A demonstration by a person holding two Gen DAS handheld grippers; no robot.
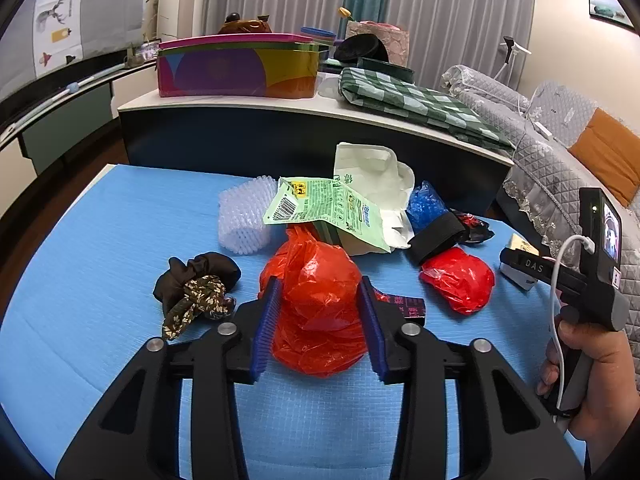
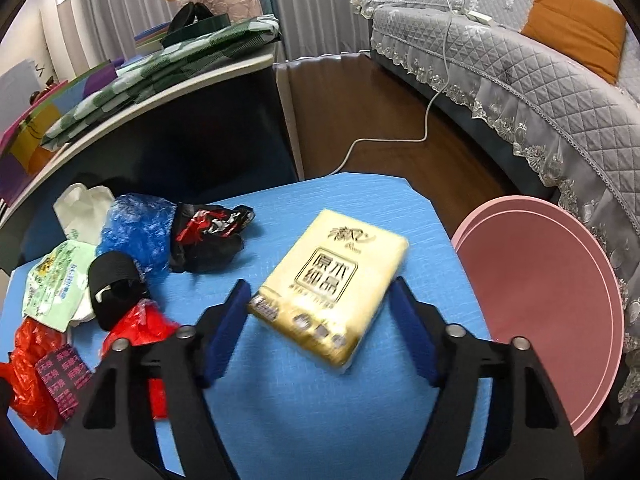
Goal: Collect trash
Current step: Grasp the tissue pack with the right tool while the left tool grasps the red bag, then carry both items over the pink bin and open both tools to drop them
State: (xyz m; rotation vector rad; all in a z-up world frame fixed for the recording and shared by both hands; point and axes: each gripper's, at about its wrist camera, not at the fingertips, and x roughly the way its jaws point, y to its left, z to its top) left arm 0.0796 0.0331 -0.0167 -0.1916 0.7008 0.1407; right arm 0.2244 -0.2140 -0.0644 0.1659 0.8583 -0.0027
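Red bag (image 1: 320, 312): crumpled plastic, on the blue table (image 1: 100, 280) at its near middle, between the blue pads of the left gripper (image 1: 320, 320); both pads lie against its sides, so the jaws are clamped on it. Tissue pack (image 2: 332, 292): yellow, printed with dark characters, lying askew on the table's right part, between the pads of the right gripper (image 2: 320, 332); the jaws stand apart with a gap showing on either side of the pack, which is somewhat blurred. Second red bag (image 1: 458, 280): smaller, to the right of the first, just beside a black band (image 1: 436, 240). Dark printed packet (image 1: 408, 306): flat, just right of the held bag, partly hidden by the gripper finger. Green packet (image 1: 320, 212): with a barcode, just beyond the held bag, resting over a white bag (image 1: 380, 176). Blue bag (image 1: 426, 206): crinkled, right of the white one. Black-and-red wrapper (image 2: 212, 232): beside the blue bag, toward the far right. Clear bubble wrap (image 1: 244, 220): far left of the heap. Brown scrunchies (image 1: 196, 288): left of the held bag, apart from it. Hand (image 1: 592, 376): at the right edge of the left wrist view, holding the right gripper's handle. Pink round board (image 2: 540, 300): right of the table. Dark cabinet (image 1: 280, 136): beyond the table, bearing a colourful box (image 1: 236, 68) and a green checked cloth (image 1: 420, 108). Grey sofa (image 2: 520, 72): far right, with an orange cushion (image 2: 572, 20).
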